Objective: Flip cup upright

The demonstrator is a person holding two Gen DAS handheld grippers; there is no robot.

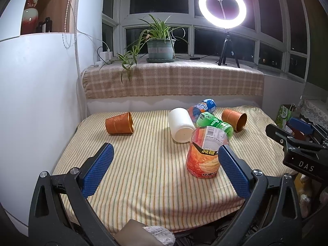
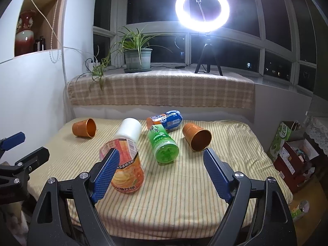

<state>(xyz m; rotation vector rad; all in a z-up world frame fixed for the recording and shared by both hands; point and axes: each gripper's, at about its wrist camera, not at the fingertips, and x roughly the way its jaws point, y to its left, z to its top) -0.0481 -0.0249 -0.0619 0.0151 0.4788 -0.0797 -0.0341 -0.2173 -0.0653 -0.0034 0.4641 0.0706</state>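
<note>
Several cups sit on a striped tablecloth (image 1: 143, 174). An orange-labelled clear cup (image 1: 205, 153) stands upright near the front; it also shows in the right wrist view (image 2: 125, 164). A white cup (image 1: 181, 125) (image 2: 129, 129), a green cup (image 1: 215, 124) (image 2: 164, 143), a blue cup (image 1: 203, 106) (image 2: 168, 120) and two copper cups (image 1: 120, 123) (image 1: 234, 120) (image 2: 85, 127) (image 2: 196, 136) lie on their sides. My left gripper (image 1: 164, 153) is open and empty, its right finger beside the orange cup. My right gripper (image 2: 161, 157) is open and empty in front of the green cup.
A checked cloth covers the windowsill (image 1: 174, 80) behind the table, with a potted plant (image 1: 161, 47) and a ring light on a tripod (image 1: 222, 8). A white cabinet wall (image 1: 41, 92) stands left. Boxes and bags (image 2: 291, 147) sit right of the table.
</note>
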